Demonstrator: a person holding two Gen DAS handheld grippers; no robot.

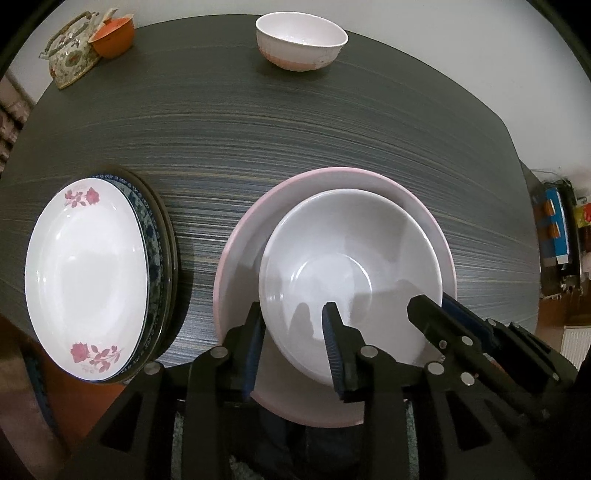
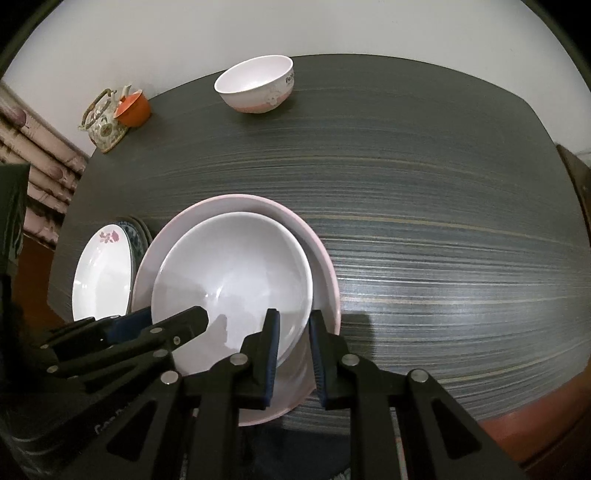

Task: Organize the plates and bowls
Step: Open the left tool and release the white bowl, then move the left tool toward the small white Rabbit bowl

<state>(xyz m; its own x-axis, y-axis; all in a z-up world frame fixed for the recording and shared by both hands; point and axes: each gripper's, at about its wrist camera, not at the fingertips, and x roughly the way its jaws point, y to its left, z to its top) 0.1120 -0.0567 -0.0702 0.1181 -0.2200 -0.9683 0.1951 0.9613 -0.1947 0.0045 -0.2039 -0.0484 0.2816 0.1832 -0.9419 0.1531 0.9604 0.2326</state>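
Note:
A white bowl (image 1: 351,266) (image 2: 236,269) sits inside a larger pink-rimmed bowl (image 1: 258,218) (image 2: 325,266) near the table's front edge. My left gripper (image 1: 293,321) is open and straddles the white bowl's near-left rim, one finger inside, one outside. My right gripper (image 2: 293,328) is open and straddles its near-right rim the same way. A stack of plates (image 1: 88,273) (image 2: 101,280), topped by a white rose-patterned one, lies to the left. A pink-and-white bowl (image 1: 301,38) (image 2: 255,86) stands at the far edge.
A floral teapot (image 1: 72,51) (image 2: 103,123) and an orange cup (image 1: 112,35) (image 2: 135,109) stand at the far left corner of the dark striped table (image 1: 295,129) (image 2: 443,221). A shelf with boxes (image 1: 557,229) is off to the right.

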